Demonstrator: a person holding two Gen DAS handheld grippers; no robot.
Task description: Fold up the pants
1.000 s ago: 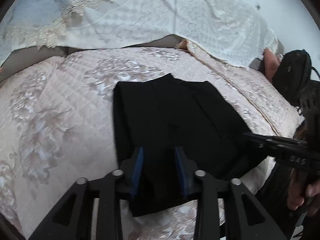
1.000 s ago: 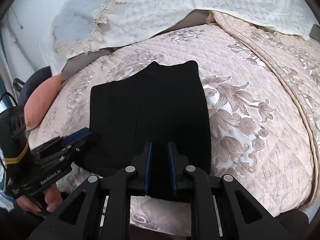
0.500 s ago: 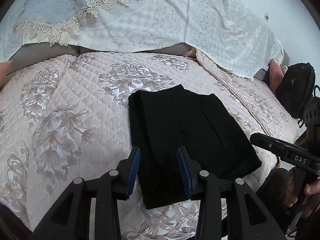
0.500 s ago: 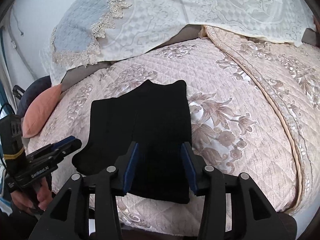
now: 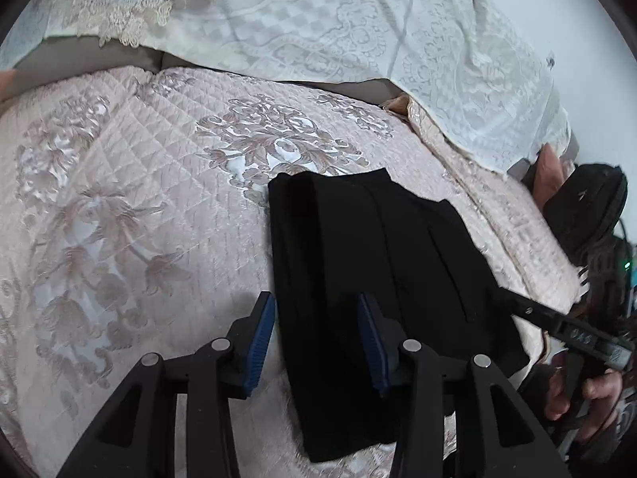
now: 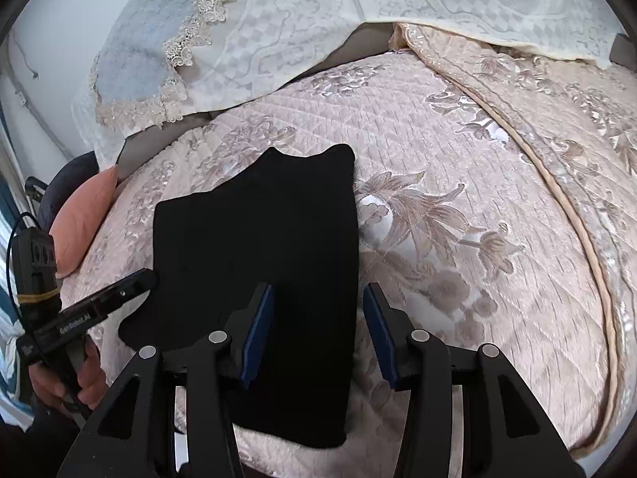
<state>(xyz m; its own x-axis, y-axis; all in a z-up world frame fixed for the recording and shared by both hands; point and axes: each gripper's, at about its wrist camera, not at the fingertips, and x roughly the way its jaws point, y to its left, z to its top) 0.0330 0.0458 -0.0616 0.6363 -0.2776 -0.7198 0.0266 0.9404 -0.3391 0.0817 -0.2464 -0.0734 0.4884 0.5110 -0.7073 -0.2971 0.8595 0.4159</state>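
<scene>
The black pants [image 5: 378, 279] lie folded in a flat, roughly rectangular pile on the quilted pink bedspread [image 5: 139, 199]. My left gripper [image 5: 316, 318] hovers over their near left edge. Its jaws are opening, and the blue pads [image 5: 260, 338] stand clear of the cloth. In the right wrist view the pants [image 6: 258, 259] fill the middle. My right gripper [image 6: 318, 310] stands open over their near right edge, its pads not pressing. Each view shows the other gripper from the side: the right one [image 5: 525, 310] and the left one [image 6: 135, 283], each held by a hand.
A cream lace cover [image 5: 358, 32] drapes over the pillows at the back. A black bag [image 5: 585, 207] and a pinkish-orange cushion [image 6: 83, 223] sit off the bed's side. The bedspread's near edge drops away just below the grippers.
The right gripper's jaws, nearly shut a second ago, have spread wide. The left jaws are wider too. Both grippers have drawn back from the pants, which stay folded on the bed.
</scene>
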